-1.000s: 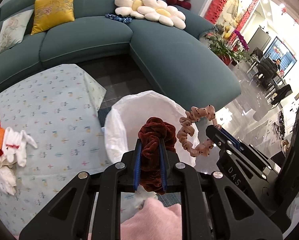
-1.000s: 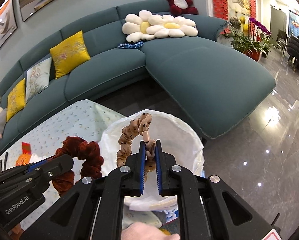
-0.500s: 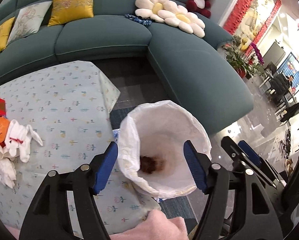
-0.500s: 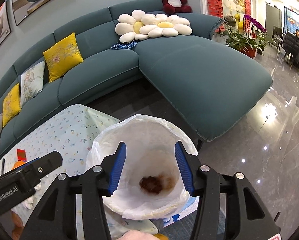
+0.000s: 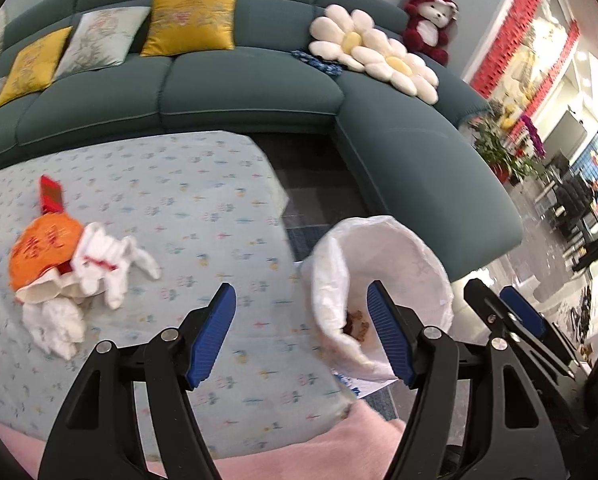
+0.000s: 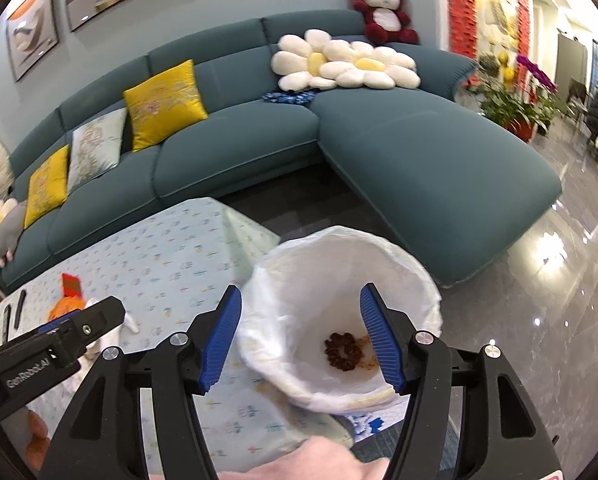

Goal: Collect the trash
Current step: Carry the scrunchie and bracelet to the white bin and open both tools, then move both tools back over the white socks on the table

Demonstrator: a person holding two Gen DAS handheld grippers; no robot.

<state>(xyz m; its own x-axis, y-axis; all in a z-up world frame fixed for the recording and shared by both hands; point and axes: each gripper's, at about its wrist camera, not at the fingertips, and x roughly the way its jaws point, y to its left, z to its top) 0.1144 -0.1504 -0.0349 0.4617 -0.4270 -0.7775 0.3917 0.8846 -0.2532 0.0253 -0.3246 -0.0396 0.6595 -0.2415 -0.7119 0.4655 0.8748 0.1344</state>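
A bin lined with a white bag (image 5: 415,268) (image 6: 291,280) stands on the floor beside the table. A dark red scrunchie (image 6: 343,351) (image 5: 355,322) lies at its bottom with a tan one partly showing beside it. My left gripper (image 5: 299,336) is open and empty above the table's right edge, next to the bin. My right gripper (image 6: 299,340) is open and empty above the bin's mouth. An orange wrapper (image 5: 43,248) with a red card and crumpled white tissues (image 5: 99,264) lie on the table at the left.
The table has a pale floral cloth (image 5: 203,216) (image 6: 167,256). A teal corner sofa (image 6: 419,160) with yellow cushions, flower pillows and a red bear runs behind. A glossy floor (image 6: 539,320) lies right. Dark pens (image 6: 11,312) lie at the table's far left.
One second ago each gripper was shut on a scrunchie above the bin. Both opened and the scrunchies dropped in. Since then the left gripper has swung left toward the table.
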